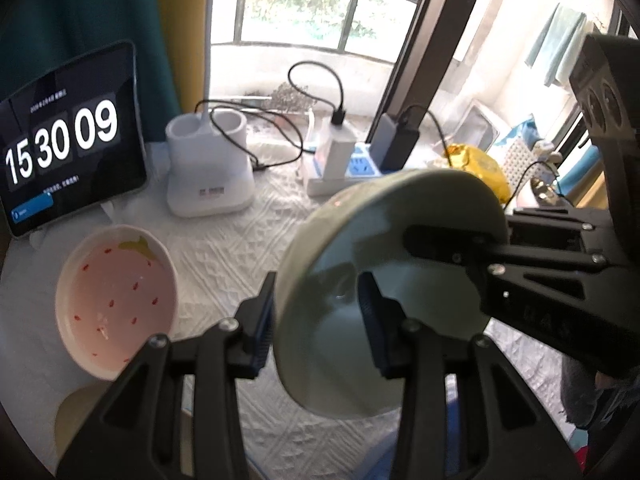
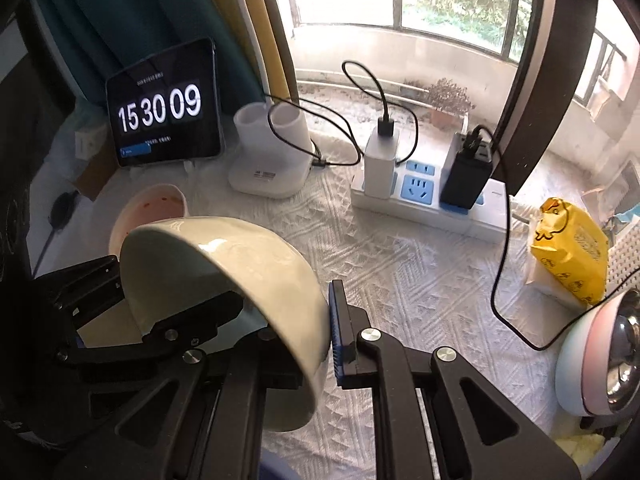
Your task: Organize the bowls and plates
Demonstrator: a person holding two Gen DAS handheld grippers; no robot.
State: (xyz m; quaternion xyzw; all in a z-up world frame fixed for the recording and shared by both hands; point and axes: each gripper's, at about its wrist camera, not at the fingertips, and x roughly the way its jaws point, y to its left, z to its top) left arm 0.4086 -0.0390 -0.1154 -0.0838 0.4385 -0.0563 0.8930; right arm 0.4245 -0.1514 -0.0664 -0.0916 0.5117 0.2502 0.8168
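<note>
Fingers of both grippers, left [image 1: 316, 320] and right [image 2: 304, 340], were clamped on the green bowl's [image 1: 400, 240] rim, apparently for nesting into the pink bowl [image 1: 116, 300].

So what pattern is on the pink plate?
Small red flecks on the pink plate, with a yellow-green mark; left wrist view.

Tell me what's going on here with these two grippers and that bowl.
Someone is working two handheld grippers, both clamped on one pale green bowl, which is tilted on its side above the white cloth-covered table. The left gripper pinches one side of its rim; the right gripper grips the opposite side. A pink strawberry-pattern bowl sits on the table to the left, in front of a tablet showing a clock.
</note>
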